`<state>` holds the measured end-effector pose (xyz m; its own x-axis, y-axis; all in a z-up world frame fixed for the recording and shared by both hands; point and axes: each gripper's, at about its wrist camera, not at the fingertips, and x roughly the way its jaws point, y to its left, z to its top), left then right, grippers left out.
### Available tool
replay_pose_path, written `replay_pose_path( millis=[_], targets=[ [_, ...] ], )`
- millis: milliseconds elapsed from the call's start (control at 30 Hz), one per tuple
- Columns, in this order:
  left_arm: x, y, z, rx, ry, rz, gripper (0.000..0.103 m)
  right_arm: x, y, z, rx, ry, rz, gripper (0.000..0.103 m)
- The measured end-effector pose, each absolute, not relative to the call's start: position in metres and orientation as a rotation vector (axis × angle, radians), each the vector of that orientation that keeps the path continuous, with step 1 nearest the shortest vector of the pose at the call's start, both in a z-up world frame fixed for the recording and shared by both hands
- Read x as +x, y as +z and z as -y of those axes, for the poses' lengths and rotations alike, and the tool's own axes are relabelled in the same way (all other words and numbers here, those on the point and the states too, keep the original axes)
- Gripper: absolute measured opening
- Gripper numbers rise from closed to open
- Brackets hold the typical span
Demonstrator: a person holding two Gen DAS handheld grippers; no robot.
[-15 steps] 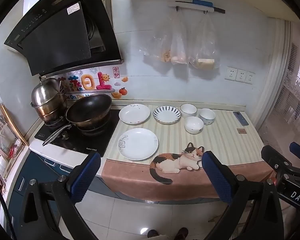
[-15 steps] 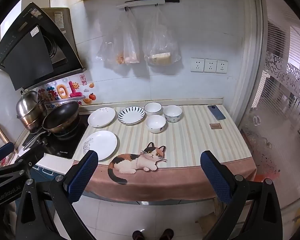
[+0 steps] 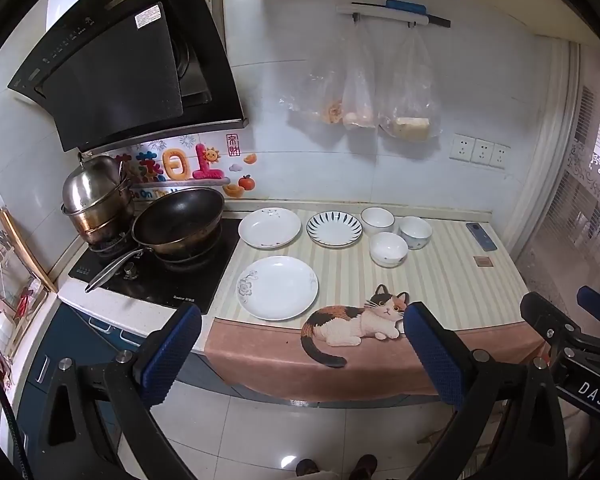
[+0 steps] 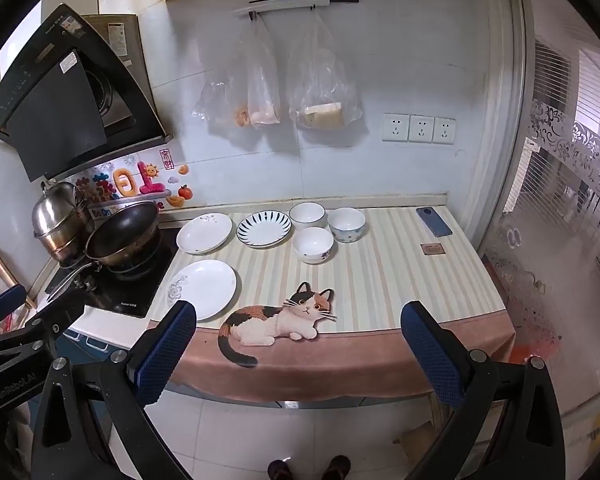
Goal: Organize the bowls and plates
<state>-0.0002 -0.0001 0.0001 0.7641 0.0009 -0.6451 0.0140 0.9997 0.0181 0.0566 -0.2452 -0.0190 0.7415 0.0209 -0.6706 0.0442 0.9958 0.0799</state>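
Hovering short of the desk [image 3: 440, 280], both tools are spread wide and carry nothing: your left tool [image 3: 300, 354] and right tool [image 4: 298, 350] each show two blue pads far apart with only floor and cloth between them. None of the crockery looks handled yet, so I judge you are at the very start, choosing a first piece.

From the left wrist view, the large white plate [image 3: 277, 287] lies nearest you, at about 11 o'clock from the cat picture [image 3: 356, 320]. Beyond it, toward 12 o'clock, sit a second white plate [image 3: 269, 227] and, just to its 3 o'clock, the blue-striped plate [image 3: 334, 229]. Three bowls cluster further toward 3 o'clock: a back bowl [image 3: 377, 220], a patterned bowl [image 3: 415, 231] and a front bowl [image 3: 388, 249], close together though I cannot tell whether they touch.

Take the near plate with your left tool, since it sits on that side. Come in low from 6 o'clock, slide one pad under the rim and the other over it, and close firmly; glazed ceramic will likely slip in a shallow pinch. Keep clear of the wok [image 3: 179, 222] and its handle at 9 o'clock. Let your right tool work the bowls, gripping a wall from above, and mind the phone [image 3: 481, 236] at the far 3 o'clock edge.
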Motion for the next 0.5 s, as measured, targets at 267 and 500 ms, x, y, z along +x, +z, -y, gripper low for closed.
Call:
replay_pose_path(
  millis=[267, 500],
  targets=[
    [0.0002, -0.0001, 0.0004, 0.022, -0.007, -0.701, 0.103, 0.0570, -0.0218, 0.2424, 0.087, -0.018, -0.736, 0.103],
    [0.0003, -0.0002, 0.0004, 0.023, -0.008, -0.702, 0.103, 0.0578, -0.0174, 0.2442, 0.091, -0.017, -0.735, 0.103]
  ],
)
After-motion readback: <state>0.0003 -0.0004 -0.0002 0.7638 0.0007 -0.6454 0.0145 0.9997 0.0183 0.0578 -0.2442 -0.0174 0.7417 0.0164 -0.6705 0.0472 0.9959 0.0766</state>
